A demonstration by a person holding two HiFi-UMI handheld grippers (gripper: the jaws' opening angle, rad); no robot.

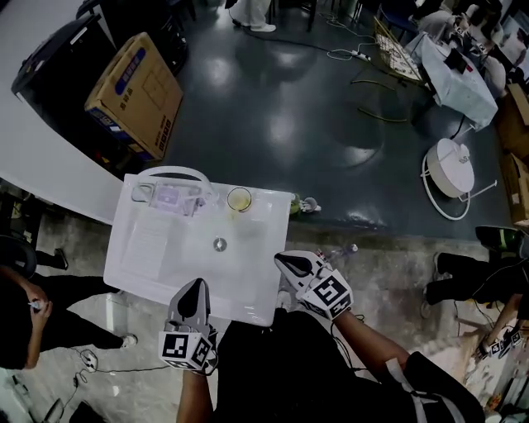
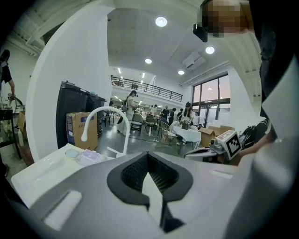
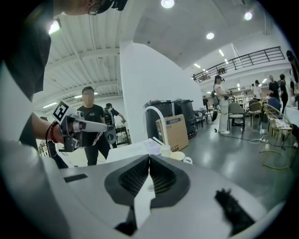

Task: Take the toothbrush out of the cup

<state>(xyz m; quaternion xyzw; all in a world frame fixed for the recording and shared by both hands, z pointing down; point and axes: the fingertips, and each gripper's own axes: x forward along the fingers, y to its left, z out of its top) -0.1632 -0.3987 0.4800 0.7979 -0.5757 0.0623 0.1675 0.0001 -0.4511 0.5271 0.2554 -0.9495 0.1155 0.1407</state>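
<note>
Jaws pressed together, empty, on both left gripper [image 1: 198, 289] and right gripper [image 1: 285, 261], at the sink's [image 1: 165, 256] near edge. Beyond — cup [image 1: 240, 199] on the far rim, right of the faucet [image 1: 173, 172]; toothbrush too small to discern.

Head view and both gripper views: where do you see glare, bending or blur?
Head view: lamp reflections shine on the dark floor, and the white sink is washed out. Left gripper view: wide-angle bending curves the wall, and the corners are black. Right gripper view: the same black corners, and a ceiling lamp flares.
</note>
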